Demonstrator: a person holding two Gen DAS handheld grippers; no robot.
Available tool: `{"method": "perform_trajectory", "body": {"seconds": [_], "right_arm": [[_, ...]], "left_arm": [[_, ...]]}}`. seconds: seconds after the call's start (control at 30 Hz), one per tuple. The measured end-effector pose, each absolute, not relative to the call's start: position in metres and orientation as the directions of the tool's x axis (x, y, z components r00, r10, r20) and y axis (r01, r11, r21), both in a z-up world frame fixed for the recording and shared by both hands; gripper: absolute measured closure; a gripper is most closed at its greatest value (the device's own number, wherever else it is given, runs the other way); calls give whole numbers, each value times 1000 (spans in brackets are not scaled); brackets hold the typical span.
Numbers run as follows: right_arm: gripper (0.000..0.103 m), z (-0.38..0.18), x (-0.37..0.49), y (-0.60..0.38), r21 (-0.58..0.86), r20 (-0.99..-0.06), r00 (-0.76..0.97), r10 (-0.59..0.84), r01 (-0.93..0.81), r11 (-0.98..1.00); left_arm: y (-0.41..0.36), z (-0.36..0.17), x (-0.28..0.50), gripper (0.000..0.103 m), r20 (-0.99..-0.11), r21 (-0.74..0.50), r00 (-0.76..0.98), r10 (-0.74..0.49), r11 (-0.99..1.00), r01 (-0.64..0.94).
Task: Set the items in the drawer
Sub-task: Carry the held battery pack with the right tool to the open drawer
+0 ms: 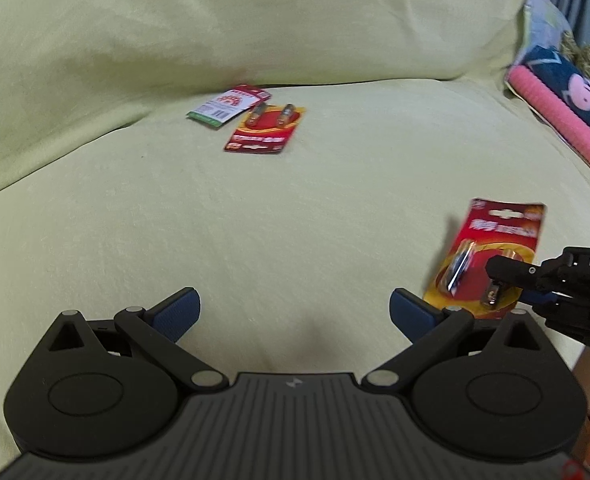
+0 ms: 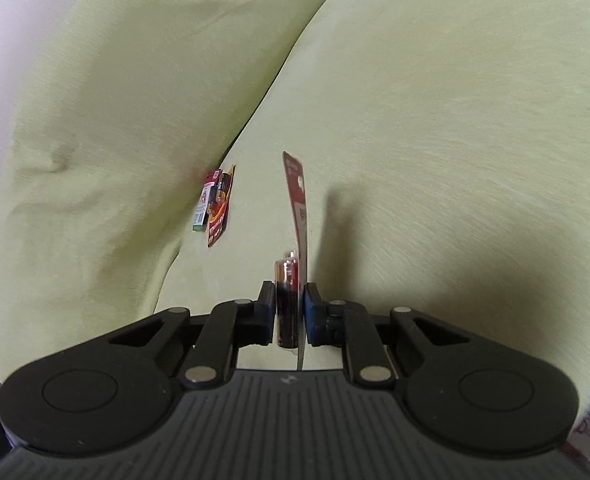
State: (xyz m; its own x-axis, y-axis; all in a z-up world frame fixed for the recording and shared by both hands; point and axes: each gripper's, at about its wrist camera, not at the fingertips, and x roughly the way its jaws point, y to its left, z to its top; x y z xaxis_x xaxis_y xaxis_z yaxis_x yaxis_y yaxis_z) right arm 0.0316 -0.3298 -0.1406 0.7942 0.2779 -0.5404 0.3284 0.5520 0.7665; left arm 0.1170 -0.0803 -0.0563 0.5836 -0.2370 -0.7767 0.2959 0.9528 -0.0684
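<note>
So the right hand-held gripper [image 2: 289, 312] is clamped on a red battery blister pack [image 2: 295, 216], pads squeezing the battery bubble, card standing edge-on and lifted off the pale green sofa cushion [image 2: 435, 140]. The left hand-held gripper [image 1: 295, 314] is spread wide with nothing in it, and the held pack sits just off its right fingertip. Two more packs lie well ahead of it near the backrest: a red battery pack [image 1: 264, 128] with two cells inside, partly overlapping a white-and-red pack [image 1: 227, 105]
</note>
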Motion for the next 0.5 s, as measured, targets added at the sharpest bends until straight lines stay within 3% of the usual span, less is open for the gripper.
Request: {"method": "perform_trajectory", "body": {"seconds": [0.5], "right_arm": [[90,-113,-34,-329,779,-534,804,260,349,521]], "left_arm": [[-97,-44,62,2,-792,-64,557,-252,940,335]]}}
